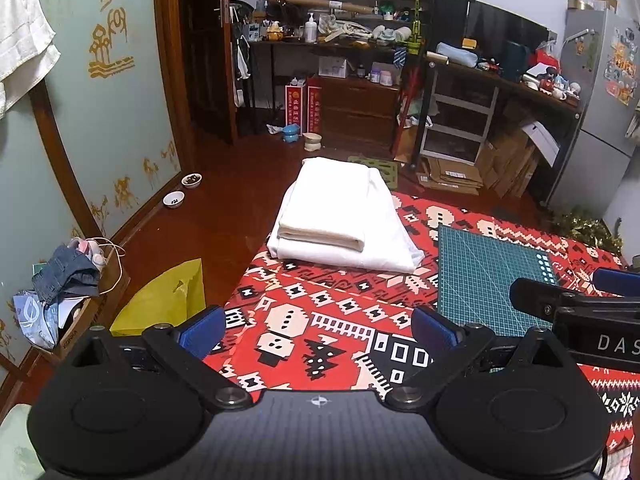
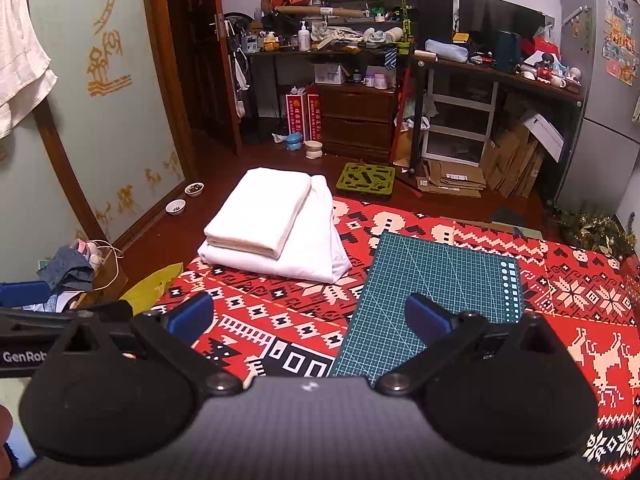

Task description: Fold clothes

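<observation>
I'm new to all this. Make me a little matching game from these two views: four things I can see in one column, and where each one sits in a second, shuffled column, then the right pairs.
Things:
1. folded white clothes
2. green cutting mat
3. yellow bag
4. two small bowls

Places:
A. on the floor by the wall
B. flat on the patterned red cloth, right of the white stack
C. stacked at the far left corner of the red cloth
D. on the floor, beside the left edge of the red cloth

Pairs: 1-C, 2-B, 3-D, 4-A

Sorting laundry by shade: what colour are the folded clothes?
White folded fabric stack, clearest from the right wrist.
</observation>
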Motion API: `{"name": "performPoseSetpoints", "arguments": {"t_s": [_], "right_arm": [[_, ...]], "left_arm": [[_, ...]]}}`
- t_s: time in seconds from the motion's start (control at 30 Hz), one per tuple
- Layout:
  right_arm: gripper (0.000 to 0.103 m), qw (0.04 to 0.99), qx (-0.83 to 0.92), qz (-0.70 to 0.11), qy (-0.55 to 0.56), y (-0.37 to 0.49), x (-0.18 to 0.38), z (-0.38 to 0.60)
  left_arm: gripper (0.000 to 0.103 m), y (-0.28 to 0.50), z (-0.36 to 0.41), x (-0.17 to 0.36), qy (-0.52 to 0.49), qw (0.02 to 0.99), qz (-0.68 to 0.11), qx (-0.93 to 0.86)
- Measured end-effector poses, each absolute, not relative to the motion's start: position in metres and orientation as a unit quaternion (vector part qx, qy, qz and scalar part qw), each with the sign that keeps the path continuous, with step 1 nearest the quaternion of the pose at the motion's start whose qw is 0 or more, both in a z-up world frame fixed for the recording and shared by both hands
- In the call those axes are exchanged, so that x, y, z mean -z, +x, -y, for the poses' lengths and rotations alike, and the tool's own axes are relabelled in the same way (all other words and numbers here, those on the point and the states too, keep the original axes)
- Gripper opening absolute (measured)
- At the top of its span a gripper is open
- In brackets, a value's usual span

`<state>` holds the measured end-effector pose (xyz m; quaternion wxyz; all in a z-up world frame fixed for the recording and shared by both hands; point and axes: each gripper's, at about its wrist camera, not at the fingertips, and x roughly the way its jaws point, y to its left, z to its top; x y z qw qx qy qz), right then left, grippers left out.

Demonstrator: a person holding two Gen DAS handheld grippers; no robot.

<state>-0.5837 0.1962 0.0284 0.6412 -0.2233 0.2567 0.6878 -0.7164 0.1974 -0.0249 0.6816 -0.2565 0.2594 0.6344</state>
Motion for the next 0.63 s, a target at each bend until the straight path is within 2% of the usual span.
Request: {"name": "performPoseSetpoints", "arguments": {"t_s": [0.63], "right_arm": [[0.103, 0.637, -0.688, -0.262, -0.229, -0.5854, -0.0243, -0.2009]], "left_arm": [[0.1, -0.7165, -0.1966, 0.0258, -0.256, 0.677, -0.265, -0.636]]}}
